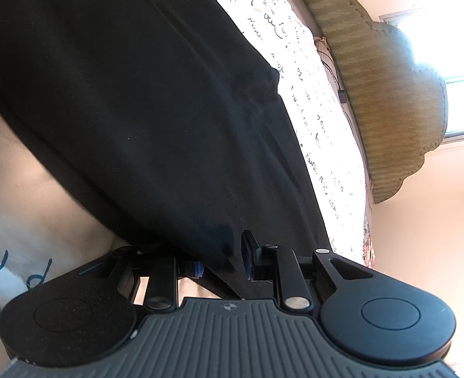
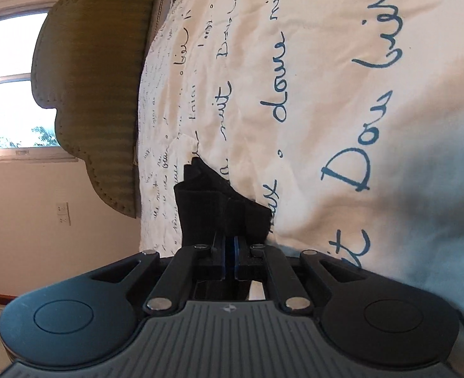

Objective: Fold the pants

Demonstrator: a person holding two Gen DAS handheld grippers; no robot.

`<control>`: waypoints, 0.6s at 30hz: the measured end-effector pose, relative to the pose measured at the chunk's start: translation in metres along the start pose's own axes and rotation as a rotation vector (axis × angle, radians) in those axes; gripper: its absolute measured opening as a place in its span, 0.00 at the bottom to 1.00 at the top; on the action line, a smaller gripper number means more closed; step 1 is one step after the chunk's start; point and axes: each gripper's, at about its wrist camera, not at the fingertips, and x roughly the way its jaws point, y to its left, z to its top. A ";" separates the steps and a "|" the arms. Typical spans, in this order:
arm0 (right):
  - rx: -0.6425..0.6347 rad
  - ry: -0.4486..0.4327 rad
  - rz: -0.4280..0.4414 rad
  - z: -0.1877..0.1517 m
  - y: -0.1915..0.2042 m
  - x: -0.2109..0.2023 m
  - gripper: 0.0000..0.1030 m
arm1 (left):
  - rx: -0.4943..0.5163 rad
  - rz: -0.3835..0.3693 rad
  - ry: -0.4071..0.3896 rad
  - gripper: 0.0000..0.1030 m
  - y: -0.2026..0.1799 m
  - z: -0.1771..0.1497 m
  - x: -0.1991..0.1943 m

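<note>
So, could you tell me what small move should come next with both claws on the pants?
Probably lower the right claw to lay its pinched fold of pants on the quilt, since the left claw also grips them.

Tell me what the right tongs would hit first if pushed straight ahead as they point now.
Beyond the black pants fabric the right tongs already pinch, probably the white script-printed bedspread, then perhaps the green headboard; depth is unclear.

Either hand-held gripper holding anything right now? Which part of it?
Both hold the black pants. Right hand-held gripper is shut on a bunched fabric edge; left hand-held gripper pinches a fold. Which parts of the garment cannot be told.
</note>
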 end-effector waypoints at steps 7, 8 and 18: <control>-0.024 -0.008 -0.021 0.000 -0.001 0.006 0.05 | 0.004 0.002 -0.002 0.28 0.000 -0.001 -0.002; -0.021 -0.013 -0.020 0.000 -0.002 0.006 0.05 | 0.006 0.003 -0.004 0.29 0.000 -0.001 -0.002; -0.033 -0.017 0.005 0.000 -0.007 0.004 0.11 | 0.039 0.007 -0.014 0.30 -0.003 -0.004 -0.001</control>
